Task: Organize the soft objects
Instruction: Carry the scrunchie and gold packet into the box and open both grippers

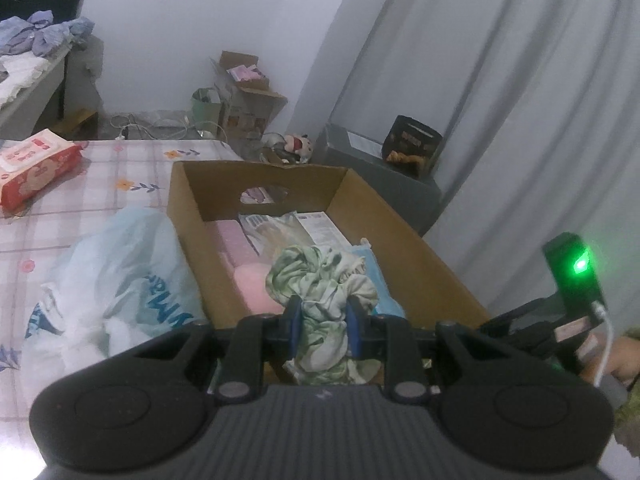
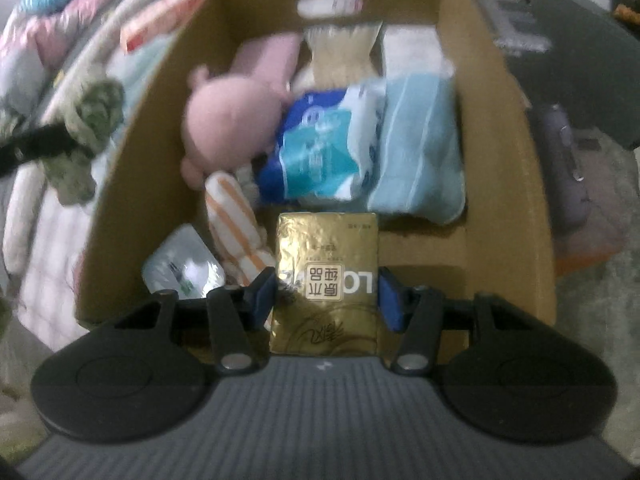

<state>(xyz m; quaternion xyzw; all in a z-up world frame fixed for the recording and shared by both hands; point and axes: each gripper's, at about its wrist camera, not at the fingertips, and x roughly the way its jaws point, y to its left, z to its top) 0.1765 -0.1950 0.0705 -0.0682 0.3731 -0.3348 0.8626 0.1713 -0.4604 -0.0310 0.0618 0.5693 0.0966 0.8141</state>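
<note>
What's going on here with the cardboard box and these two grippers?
A person is filling the cardboard box on the bed with soft items. The left gripper is shut on a green patterned cloth by the box. The right gripper holds a gold tissue pack over the box's near end.

- The cardboard box (image 1: 188,216) sits on the bed (image 1: 100,184), filling the centre of the left wrist frame.
- A plastic bag (image 1: 120,272) lies just left of the box.
- A wipes pack (image 1: 36,164) lies at far left, well apart.
- In the right wrist frame, a plush toy (image 2: 236,124) lies in the box, left of a tissue pack (image 2: 324,148) and a folded towel (image 2: 420,148).
</note>
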